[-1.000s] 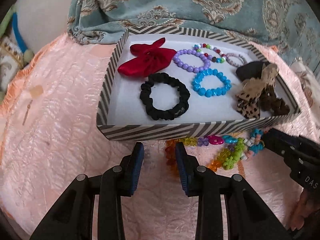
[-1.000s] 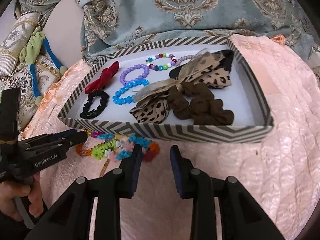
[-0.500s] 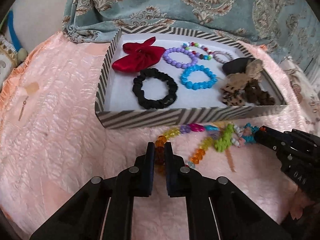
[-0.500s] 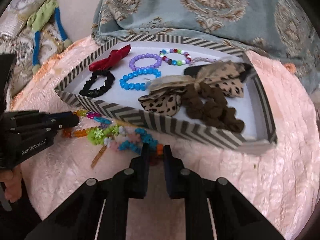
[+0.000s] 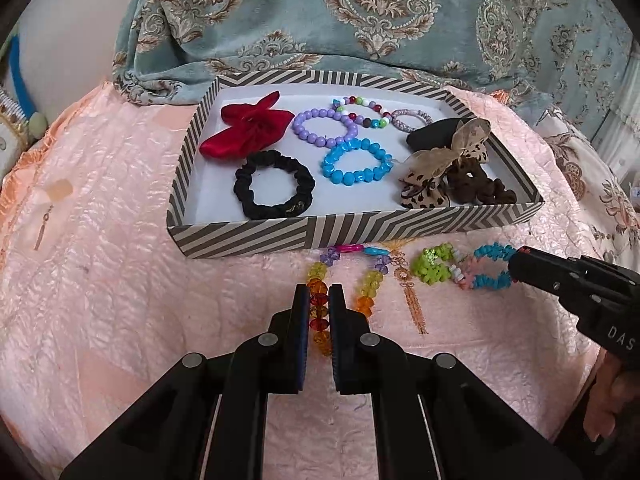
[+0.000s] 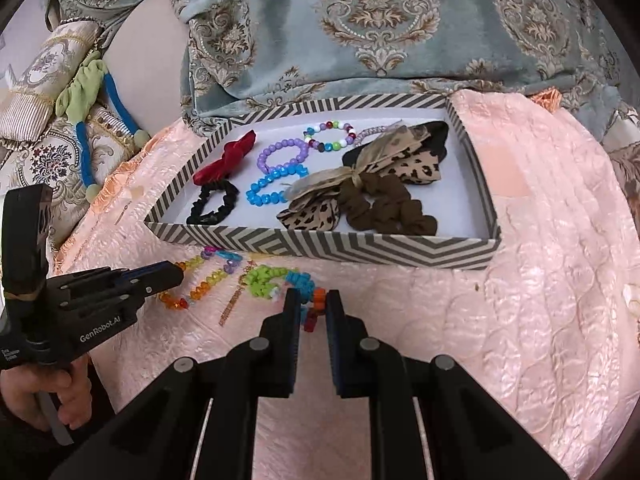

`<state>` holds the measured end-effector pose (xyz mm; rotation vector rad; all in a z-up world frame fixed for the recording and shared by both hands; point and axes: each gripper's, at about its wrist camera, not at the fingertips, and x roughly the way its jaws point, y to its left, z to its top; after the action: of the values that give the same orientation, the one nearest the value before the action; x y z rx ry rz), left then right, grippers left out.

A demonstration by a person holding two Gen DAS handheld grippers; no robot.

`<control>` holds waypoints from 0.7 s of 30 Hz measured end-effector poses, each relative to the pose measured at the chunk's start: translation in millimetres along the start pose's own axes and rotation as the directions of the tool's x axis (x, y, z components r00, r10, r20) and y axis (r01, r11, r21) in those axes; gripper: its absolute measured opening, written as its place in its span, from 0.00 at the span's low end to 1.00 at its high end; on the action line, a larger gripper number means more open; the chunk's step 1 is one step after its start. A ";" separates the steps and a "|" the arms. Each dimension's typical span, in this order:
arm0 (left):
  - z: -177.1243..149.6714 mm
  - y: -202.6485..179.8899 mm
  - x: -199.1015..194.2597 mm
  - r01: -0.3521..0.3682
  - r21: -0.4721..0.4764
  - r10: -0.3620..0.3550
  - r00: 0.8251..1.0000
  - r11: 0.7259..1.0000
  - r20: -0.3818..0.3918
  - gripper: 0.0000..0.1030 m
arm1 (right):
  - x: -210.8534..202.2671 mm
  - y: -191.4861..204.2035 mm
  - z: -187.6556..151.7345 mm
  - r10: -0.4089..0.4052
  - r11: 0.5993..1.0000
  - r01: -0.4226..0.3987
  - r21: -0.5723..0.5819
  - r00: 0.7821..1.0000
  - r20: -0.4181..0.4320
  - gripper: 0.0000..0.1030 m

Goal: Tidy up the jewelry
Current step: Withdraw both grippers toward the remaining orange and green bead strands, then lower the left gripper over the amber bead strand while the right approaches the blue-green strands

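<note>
Since the beaded bracelet [image 5: 320,304] is light and floppy, the left hand-held gripper [image 5: 319,300] pinches its amber beads — the right hand-held gripper [image 6: 313,304] clamps the chip bracelet [image 6: 300,280].

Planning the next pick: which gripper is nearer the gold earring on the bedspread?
Left, narrowly. The left gripper sits just left of the gold earring, shut on the crystal bead bracelet; the right gripper is farther right.

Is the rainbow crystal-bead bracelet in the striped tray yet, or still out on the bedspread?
Out. The rainbow bracelet lies on the pink bedspread before the striped tray, left tongs shut on its amber beads.
</note>
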<state>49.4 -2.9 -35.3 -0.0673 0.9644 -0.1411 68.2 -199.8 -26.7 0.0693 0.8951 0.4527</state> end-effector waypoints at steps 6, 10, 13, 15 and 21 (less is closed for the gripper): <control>0.6 -1.1 0.3 -0.004 0.000 0.004 1.000 1.000 0.001 0.00 | 2.5 9.2 -2.1 -0.008 0.999 0.008 -0.036 1.000 -0.006 0.12; 0.6 -0.2 1.1 -0.018 0.006 0.018 1.000 1.000 0.002 0.00 | 2.6 10.8 -2.1 -0.012 0.999 0.011 -0.040 1.000 -0.007 0.12; -0.9 -1.3 3.7 -0.036 0.015 0.036 0.999 0.999 -0.005 0.00 | 2.9 10.9 -1.7 -0.022 0.999 0.022 -0.040 1.000 -0.004 0.12; -2.0 -2.6 3.4 -0.046 0.022 0.046 0.999 0.999 -0.002 0.00 | 1.5 9.7 -1.8 -0.028 0.999 0.028 -0.031 1.000 0.003 0.12; -4.3 -5.7 3.3 -0.059 0.039 0.059 0.998 0.997 0.003 0.00 | 0.2 5.8 -2.7 -0.031 0.999 0.031 -0.008 1.000 0.005 0.12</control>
<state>47.3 -9.0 -39.8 -0.0026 0.9606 -0.1054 64.3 -194.9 -27.2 0.0495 0.8888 0.4272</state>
